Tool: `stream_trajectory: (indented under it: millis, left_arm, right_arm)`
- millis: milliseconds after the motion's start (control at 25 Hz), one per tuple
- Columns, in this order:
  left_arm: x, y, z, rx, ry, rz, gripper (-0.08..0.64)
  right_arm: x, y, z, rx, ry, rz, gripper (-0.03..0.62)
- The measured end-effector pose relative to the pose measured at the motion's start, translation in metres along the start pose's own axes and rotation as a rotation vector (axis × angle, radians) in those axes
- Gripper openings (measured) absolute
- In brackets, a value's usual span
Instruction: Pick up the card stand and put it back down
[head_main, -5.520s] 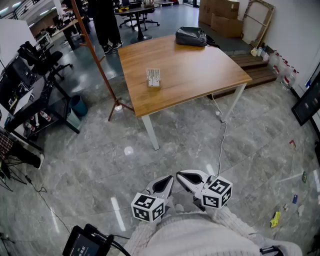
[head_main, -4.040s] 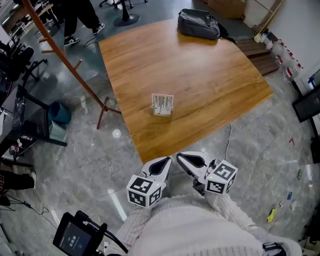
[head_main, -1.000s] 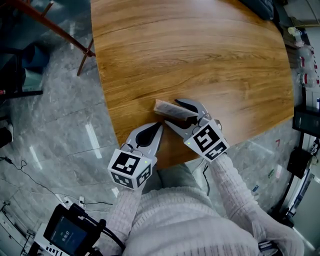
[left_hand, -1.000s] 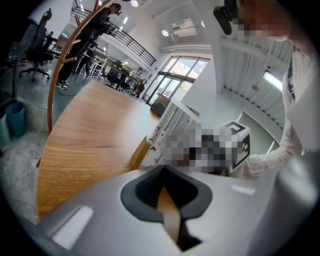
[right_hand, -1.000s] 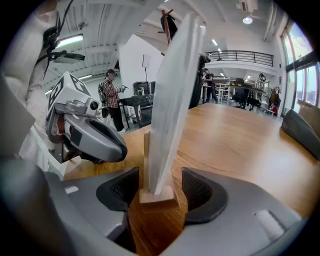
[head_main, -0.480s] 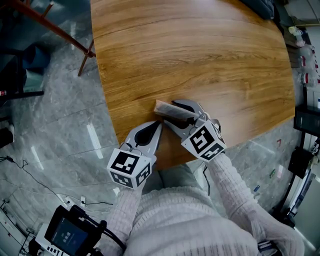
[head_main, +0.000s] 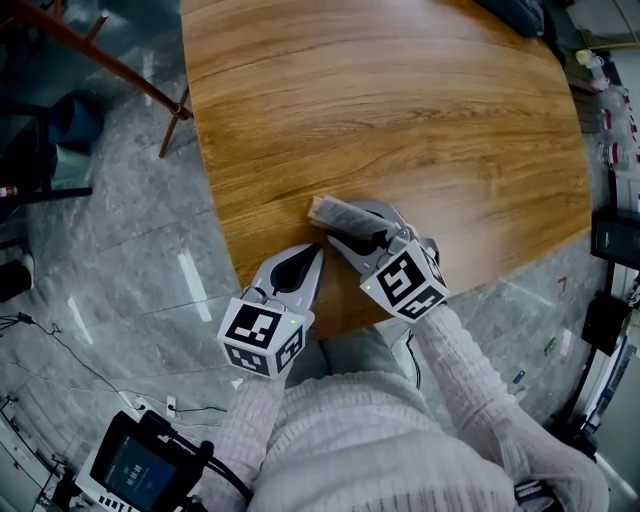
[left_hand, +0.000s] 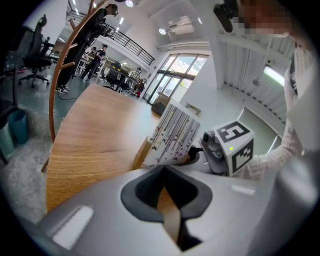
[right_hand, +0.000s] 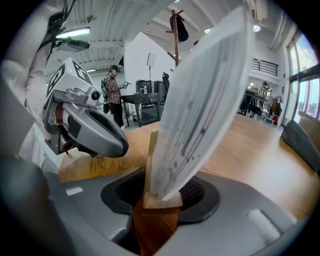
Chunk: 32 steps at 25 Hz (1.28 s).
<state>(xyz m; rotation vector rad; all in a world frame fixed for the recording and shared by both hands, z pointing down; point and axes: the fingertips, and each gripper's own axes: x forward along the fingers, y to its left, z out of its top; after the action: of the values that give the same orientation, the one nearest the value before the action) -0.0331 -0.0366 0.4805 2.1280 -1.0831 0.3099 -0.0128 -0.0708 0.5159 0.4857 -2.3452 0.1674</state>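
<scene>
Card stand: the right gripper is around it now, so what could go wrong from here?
1. The right gripper's jaws are closing around the card stand only at its narrow wooden base. The tall card above leans, so the stand may swing or slip when lifted.
2. The stand sits near the table edge; if it slips, it could fall to the floor.
3. The left gripper hovers close beside it and might knock the card.

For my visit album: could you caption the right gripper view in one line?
Right gripper, jaws closing around the wooden base of a white printed card stand on a wooden table.
</scene>
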Motion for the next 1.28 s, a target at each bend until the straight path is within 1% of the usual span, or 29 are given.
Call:
stream_trajectory:
  millis: [200, 320, 480, 560, 720, 960, 1280]
  left_arm:
    - [-0.003, 0.0, 0.004, 0.011, 0.001, 0.002, 0.008]
    - [-0.008, -0.003, 0.009, 0.031, 0.001, -0.004, 0.008]
    - [-0.015, -0.011, 0.021, 0.063, -0.013, -0.018, 0.008]
    - [-0.017, -0.016, 0.031, 0.075, -0.024, -0.028, 0.008]
    - [-0.027, -0.026, 0.049, 0.117, -0.033, -0.047, 0.008]
    - [-0.045, -0.035, 0.069, 0.193, -0.053, -0.054, 0.008]
    - [-0.07, -0.063, 0.089, 0.298, -0.116, -0.071, 0.008]
  right_arm:
    - [-0.005, 0.001, 0.007, -0.001, -0.018, 0.0, 0.187]
    - [-0.013, -0.001, 0.016, 0.006, -0.035, -0.014, 0.187]
    - [-0.032, 0.0, 0.031, 0.005, -0.06, -0.031, 0.187]
    - [-0.046, -0.001, 0.041, 0.02, -0.077, -0.042, 0.187]
    - [-0.073, -0.004, 0.059, 0.069, -0.121, -0.085, 0.187]
    - [-0.107, -0.009, 0.08, 0.112, -0.202, -0.182, 0.187]
    - [-0.155, 0.002, 0.101, 0.105, -0.292, -0.271, 0.187]
